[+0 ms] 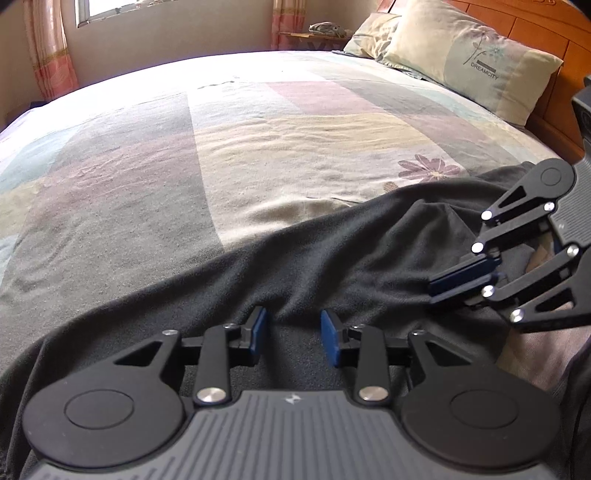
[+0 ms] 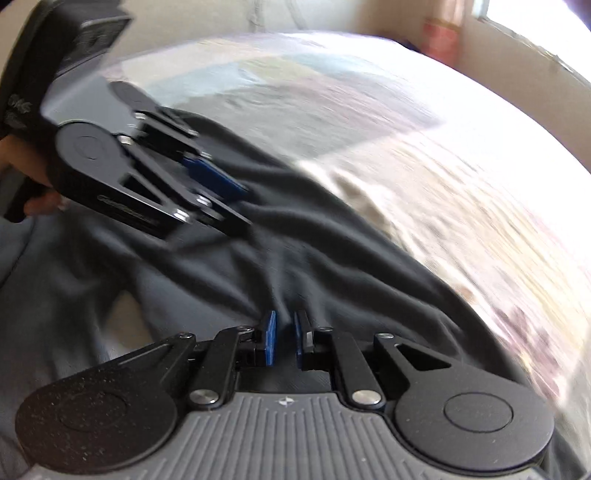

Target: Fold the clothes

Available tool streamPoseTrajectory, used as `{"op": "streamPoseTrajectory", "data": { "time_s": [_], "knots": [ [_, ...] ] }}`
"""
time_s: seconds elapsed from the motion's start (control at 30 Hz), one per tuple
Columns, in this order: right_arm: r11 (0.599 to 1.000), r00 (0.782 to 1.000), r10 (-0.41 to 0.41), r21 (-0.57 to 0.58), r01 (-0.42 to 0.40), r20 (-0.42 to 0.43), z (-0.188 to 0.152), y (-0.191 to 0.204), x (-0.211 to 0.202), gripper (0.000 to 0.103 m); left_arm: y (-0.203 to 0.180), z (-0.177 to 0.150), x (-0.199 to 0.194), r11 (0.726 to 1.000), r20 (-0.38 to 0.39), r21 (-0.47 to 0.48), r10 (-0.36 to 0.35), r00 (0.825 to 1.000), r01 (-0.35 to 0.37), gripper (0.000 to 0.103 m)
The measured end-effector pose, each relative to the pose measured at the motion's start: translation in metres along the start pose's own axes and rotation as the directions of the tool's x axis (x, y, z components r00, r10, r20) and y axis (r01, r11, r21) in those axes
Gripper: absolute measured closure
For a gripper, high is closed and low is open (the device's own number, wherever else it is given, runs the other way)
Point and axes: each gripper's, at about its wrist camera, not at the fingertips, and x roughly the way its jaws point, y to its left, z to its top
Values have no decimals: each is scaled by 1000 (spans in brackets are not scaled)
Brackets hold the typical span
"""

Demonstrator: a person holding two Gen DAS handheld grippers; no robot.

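Dark grey garment (image 1: 303,251) lies rumpled and creased along the bed's near edge

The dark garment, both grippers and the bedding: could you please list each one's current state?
Dark garment: rumpled, unfolded, spread over the bedspread.
Left gripper: open, above the garment, holding nothing.
Right gripper: shut on a garment fold.
Bedspread: flat, lightly wrinkled.
Pillows: propped against the headboard.

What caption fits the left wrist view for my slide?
Left tool open above dark garment on patchwork bedspread; right tool shut.
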Motion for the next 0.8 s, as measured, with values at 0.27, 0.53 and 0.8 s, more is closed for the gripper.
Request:
{"op": "streamPoseTrajectory", "data": {
  "time_s": [0.27, 0.53, 0.8],
  "knots": [
    [989, 999, 29, 142, -32, 23, -3, -17, -16, 84, 5, -13, -28, 1000, -22, -8, 20, 1000, -20, 58],
    [937, 998, -53, 349, 38, 32, -63, -61, -73, 71, 6, -20, -36, 999, -57, -14, 39, 998, -40, 55],
    [765, 951, -303, 608, 211, 51, -144, -145, -152, 71, -71, 21, -28, 989, -9, 84, -123, 992, 124, 42]
  ]
}}
